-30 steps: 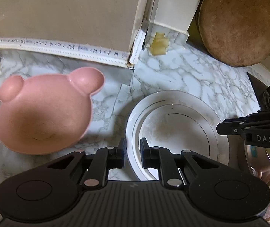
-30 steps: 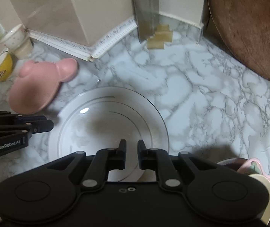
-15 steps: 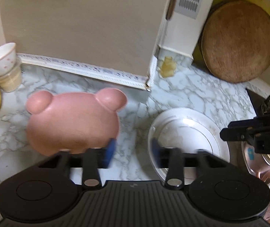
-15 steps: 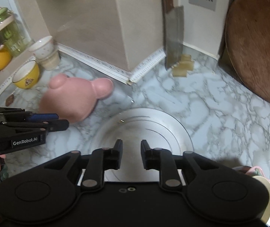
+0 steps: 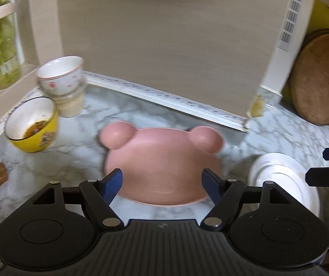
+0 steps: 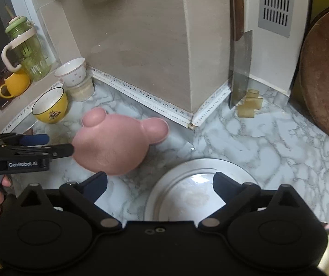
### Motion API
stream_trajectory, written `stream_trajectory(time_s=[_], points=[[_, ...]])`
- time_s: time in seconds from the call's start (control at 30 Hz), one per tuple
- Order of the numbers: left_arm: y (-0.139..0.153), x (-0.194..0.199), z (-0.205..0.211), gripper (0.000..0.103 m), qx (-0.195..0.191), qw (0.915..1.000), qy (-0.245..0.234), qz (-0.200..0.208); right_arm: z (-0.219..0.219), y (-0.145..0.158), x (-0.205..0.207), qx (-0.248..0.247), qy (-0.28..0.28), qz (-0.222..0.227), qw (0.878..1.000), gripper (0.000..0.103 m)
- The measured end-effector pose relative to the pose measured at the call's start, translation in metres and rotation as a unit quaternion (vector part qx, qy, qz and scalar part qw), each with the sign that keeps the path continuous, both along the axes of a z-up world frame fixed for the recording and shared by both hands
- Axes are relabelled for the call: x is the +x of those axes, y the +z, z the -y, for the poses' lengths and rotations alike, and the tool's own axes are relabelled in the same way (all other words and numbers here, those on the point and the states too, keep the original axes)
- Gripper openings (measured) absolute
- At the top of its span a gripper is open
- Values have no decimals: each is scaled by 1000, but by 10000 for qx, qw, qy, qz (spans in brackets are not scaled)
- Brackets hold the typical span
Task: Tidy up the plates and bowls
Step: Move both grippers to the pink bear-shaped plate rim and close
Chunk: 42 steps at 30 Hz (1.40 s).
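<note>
With its jaws just spread wide and nothing between them, the left gripper (image 5: 162,180) faces the pink bear plate (image 5: 162,168) at twelve o'clock, upside down on the marble counter (image 6: 268,142). It should pinch the near rim squarely. The right gripper (image 6: 159,184), also just opened and empty, hangs over the white plate (image 6: 201,172), which lies at four o'clock of the bear plate.

A pink bear-shaped plate (image 6: 116,147) lies face-down on the marble counter beside an upright white plate (image 6: 201,179).

Glossy marble worktop (image 6: 268,142); matt pink plastic-looking bowl (image 5: 162,161); shiny glazed white plate (image 6: 201,172); rough wooden board (image 6: 325,80); matt black tongs (image 5: 162,181).
</note>
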<state>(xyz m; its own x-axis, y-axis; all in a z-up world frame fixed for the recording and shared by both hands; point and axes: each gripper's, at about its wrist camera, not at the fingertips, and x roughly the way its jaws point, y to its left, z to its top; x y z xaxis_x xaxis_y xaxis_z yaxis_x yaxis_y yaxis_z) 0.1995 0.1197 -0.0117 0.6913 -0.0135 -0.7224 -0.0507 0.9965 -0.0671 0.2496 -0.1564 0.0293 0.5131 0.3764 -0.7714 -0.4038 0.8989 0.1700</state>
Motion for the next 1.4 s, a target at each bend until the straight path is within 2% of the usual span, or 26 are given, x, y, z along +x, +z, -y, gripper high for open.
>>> stream_trajectory(time_s=[0.4,0.83,1.23,1.33,1.4], points=[[-15,24,-42,75,214,9991,342,-116,-54,-21,35,164,45,-91,9998,100],[-56,60,-66,75,91,9974,560,-438,-90,-77,76,-4,-309,-571,9979,98],[-88,88,-73,75,13,9961,561,-679,-97,-109,98,-36,-503,-1010,9936,76],[-94,91,-72,75,21,9963,518,-690,-97,-112,99,-31,-525,-1041,9932,67],[-96,92,-71,74,-4,9962,500,-719,-96,-113,99,-13,-519,-1083,9928,57]])
